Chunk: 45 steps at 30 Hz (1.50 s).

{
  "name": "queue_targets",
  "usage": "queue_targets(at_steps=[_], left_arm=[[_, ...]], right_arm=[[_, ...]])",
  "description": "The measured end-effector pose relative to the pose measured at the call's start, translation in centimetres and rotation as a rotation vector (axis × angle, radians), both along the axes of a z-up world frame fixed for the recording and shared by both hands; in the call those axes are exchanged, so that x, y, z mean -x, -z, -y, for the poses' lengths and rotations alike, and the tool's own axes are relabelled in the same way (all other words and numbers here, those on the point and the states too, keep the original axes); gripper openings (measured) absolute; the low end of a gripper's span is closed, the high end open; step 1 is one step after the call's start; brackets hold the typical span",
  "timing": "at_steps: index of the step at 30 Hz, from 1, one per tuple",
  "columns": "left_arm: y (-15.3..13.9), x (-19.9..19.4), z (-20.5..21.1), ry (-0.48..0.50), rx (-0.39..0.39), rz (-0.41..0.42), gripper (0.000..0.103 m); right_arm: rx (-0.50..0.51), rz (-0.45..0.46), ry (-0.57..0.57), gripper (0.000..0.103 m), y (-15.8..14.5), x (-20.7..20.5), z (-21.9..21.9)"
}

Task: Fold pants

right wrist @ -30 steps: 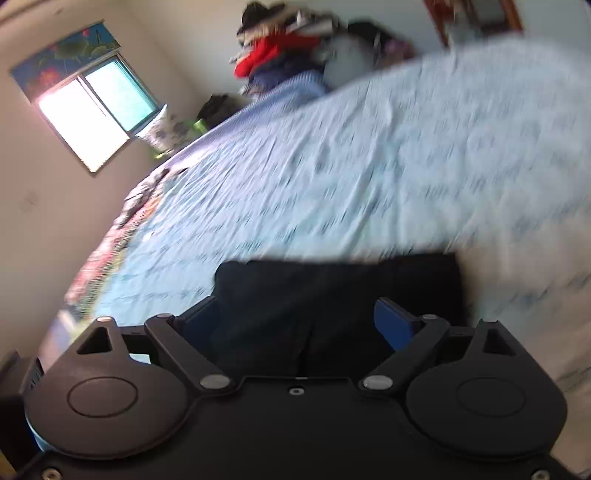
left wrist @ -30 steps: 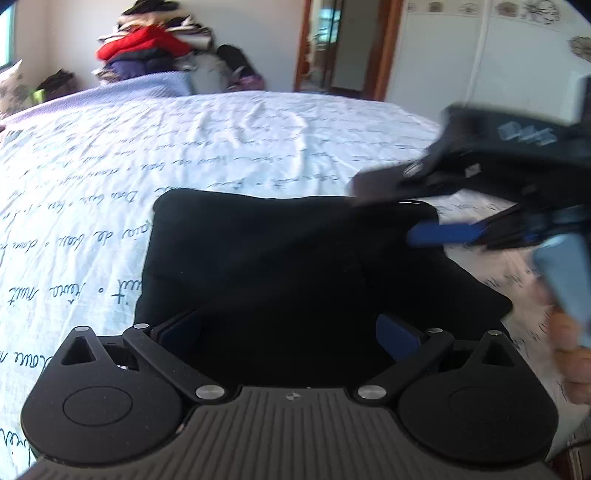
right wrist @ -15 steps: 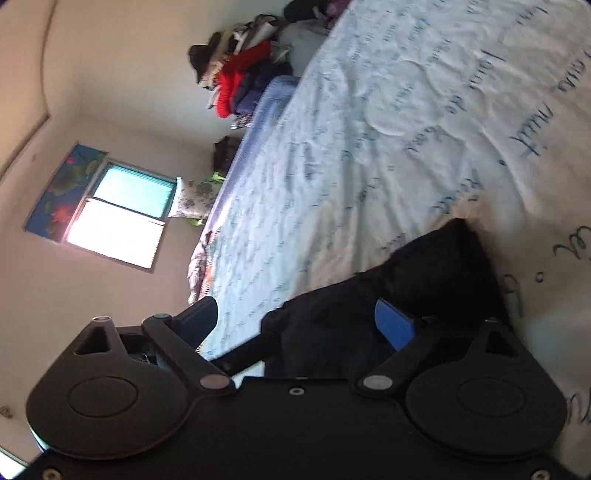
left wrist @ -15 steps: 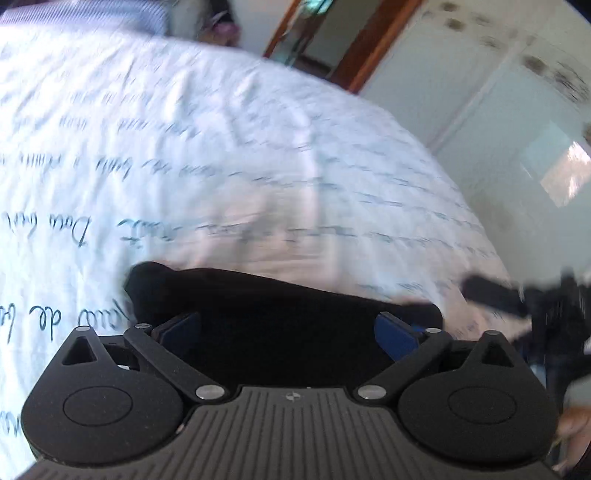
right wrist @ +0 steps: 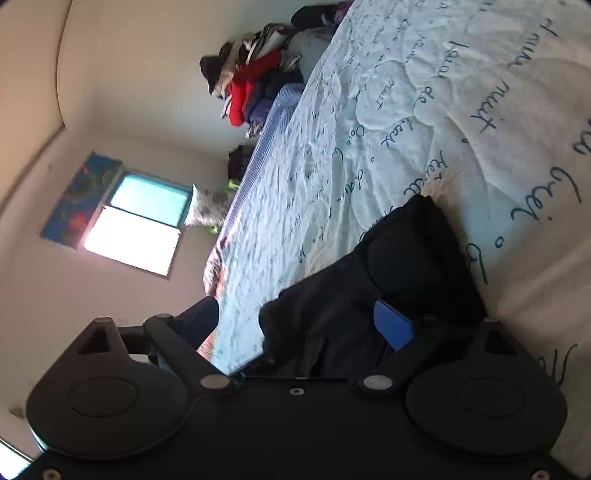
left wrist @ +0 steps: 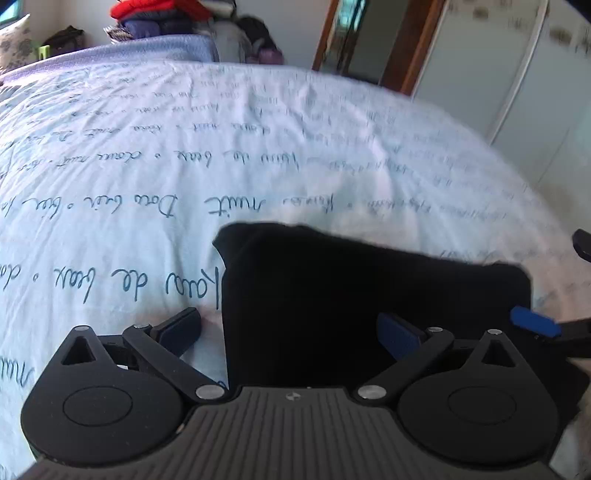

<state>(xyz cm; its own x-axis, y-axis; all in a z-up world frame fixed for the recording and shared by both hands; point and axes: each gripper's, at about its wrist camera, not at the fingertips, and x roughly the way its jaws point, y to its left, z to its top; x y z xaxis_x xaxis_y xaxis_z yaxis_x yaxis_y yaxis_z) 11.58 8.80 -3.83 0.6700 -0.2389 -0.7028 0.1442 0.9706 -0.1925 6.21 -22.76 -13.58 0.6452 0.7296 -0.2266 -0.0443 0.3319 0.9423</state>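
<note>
The black pants [left wrist: 351,295] lie folded into a compact rectangle on the white bedspread [left wrist: 184,166]. My left gripper [left wrist: 288,332] is open, its fingers straddling the near left edge of the bundle. The right gripper's blue fingertip [left wrist: 532,321] shows at the bundle's right edge. In the right wrist view, which is rolled sideways, the pants [right wrist: 388,280] lie between the fingers of my open right gripper [right wrist: 306,321].
The bedspread has dark handwritten script across it. A pile of clothes [left wrist: 159,14] sits past the far end of the bed. A doorway [left wrist: 362,40] and wardrobe doors [left wrist: 517,74] stand at the right. A window [right wrist: 136,225] is on the far wall.
The pants have gone from a looser, wider shape to a tighter rectangle. The right gripper has come down from above the pants to their right edge and rolled sideways. My left gripper shifted left.
</note>
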Motion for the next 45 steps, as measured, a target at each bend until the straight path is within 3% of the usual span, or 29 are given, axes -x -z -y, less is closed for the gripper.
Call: queue_targets(at_steps=[3, 6, 8, 10, 13, 15, 17, 20, 22, 25, 27, 29, 32, 34, 39, 42, 44, 45], left_arm=[[-2.5, 3.6, -1.0, -0.036, 0.053, 0.070, 0.100], [-3.9, 7.5, -0.4, 0.013, 0.079, 0.122, 0.102], [-3.1, 9.2, 0.9, 0.066, 0.069, 0.117, 0.103], [-1.0, 9.7, 2.6, 0.117, 0.018, 0.094, 0.102], [-0.3, 11.2, 4.5, 0.102, -0.123, 0.171, 0.100], [-1.7, 11.7, 4.6, 0.106, -0.084, 0.171, 0.101], [-3.0, 12.5, 4.8, 0.104, -0.031, 0.215, 0.102], [-2.8, 12.5, 6.0, 0.087, -0.039, 0.192, 0.102], [-1.0, 12.0, 6.8, 0.080, -0.069, 0.114, 0.103], [-0.2, 13.4, 7.7, 0.080, -0.167, 0.187, 0.103], [-0.9, 14.0, 7.9, 0.075, -0.176, 0.196, 0.102], [-1.5, 14.3, 7.8, 0.065, -0.160, 0.187, 0.102], [-1.8, 13.7, 8.0, 0.027, -0.167, 0.157, 0.102], [-2.0, 12.9, 8.3, -0.006, -0.198, 0.135, 0.102], [-2.3, 11.6, 8.4, -0.060, -0.205, 0.109, 0.102], [-1.3, 11.2, 8.2, -0.083, -0.222, 0.095, 0.103], [-0.9, 11.5, 8.5, -0.081, -0.250, 0.107, 0.101], [-0.8, 11.7, 8.8, -0.074, -0.275, 0.121, 0.101]], right_arm=[[0.029, 0.029, 0.008, 0.095, -2.2, 1.6, 0.6], [0.058, 0.114, -0.044, 0.096, -4.2, 4.1, 0.3], [0.087, 0.123, -0.064, 0.098, -3.7, 5.2, 0.0], [0.138, 0.066, -0.077, 0.096, -1.5, 5.4, -0.4], [0.075, 0.048, -0.017, 0.096, -0.4, 6.0, 0.3], [0.175, 0.077, 0.012, 0.096, -2.6, 6.6, 0.2], [0.322, 0.182, 0.042, 0.097, -5.4, 7.5, -0.1], [0.447, 0.273, 0.047, 0.099, -7.4, 8.7, -1.2], [0.451, 0.264, 0.007, 0.099, -6.3, 8.5, -2.0], [0.413, 0.134, -0.056, 0.098, -1.9, 7.5, -2.4], [0.364, 0.171, -0.020, 0.098, -2.1, 8.6, -1.6], [0.390, 0.182, -0.011, 0.099, -3.4, 9.0, -1.1], [0.516, 0.262, 0.044, 0.099, -5.4, 9.6, -1.0], [0.640, 0.270, 0.071, 0.099, -6.1, 9.2, -1.3], [0.894, 0.300, 0.034, 0.099, -5.9, 8.1, -3.6], [0.970, 0.343, -0.009, 0.099, -5.5, 7.9, -5.2], [1.020, 0.301, -0.066, 0.099, -4.0, 6.8, -6.0], [1.002, 0.237, -0.072, 0.100, -2.8, 6.1, -5.8]])
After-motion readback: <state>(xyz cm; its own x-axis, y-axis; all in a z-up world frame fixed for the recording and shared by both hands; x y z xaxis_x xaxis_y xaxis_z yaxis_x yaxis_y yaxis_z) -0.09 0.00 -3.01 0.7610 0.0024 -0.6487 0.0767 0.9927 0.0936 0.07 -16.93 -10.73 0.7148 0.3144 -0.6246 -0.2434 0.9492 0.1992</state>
